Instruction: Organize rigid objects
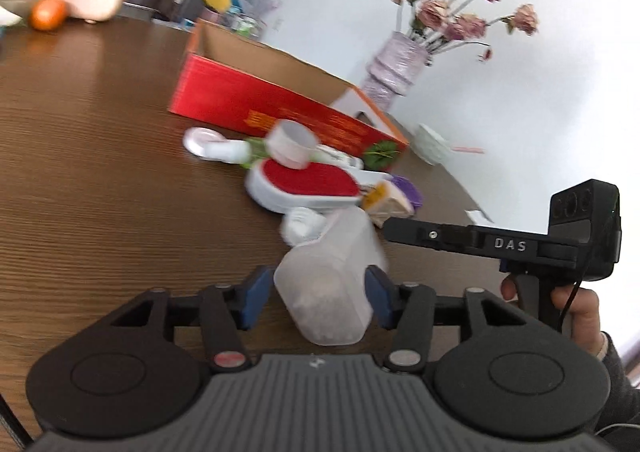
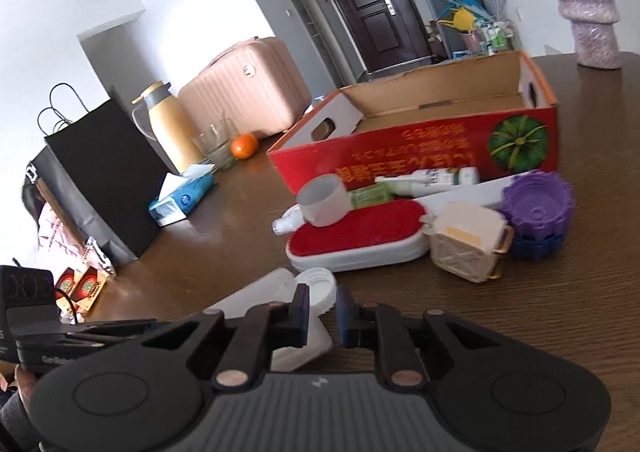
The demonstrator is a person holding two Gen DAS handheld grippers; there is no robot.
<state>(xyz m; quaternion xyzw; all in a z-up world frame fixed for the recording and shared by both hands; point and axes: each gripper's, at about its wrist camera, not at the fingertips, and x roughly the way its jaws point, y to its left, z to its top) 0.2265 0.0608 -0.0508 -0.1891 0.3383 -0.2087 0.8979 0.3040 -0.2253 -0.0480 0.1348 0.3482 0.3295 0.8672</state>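
My left gripper [image 1: 318,294] has its blue pads against both sides of a translucent plastic bottle [image 1: 332,276] with a white cap, held just above the brown table [image 1: 100,171]. The bottle also shows in the right wrist view [image 2: 280,312]. My right gripper [image 2: 323,316] is nearly shut and empty, just right of the bottle's cap [image 2: 320,286]. Beyond lie a red-topped white brush [image 2: 356,238], a white scoop [image 2: 323,199], spray bottles [image 2: 432,177], a cream box [image 2: 468,246] and purple and blue lids [image 2: 538,207]. The open red cardboard box [image 2: 420,147] stands behind them.
A purple vase of flowers [image 1: 396,63] stands at the table's far corner. On the other side stand a black bag [image 2: 104,179], a tissue pack [image 2: 182,197], a thermos [image 2: 170,127], a glass [image 2: 218,147], an orange [image 2: 244,145] and a pink suitcase [image 2: 244,87].
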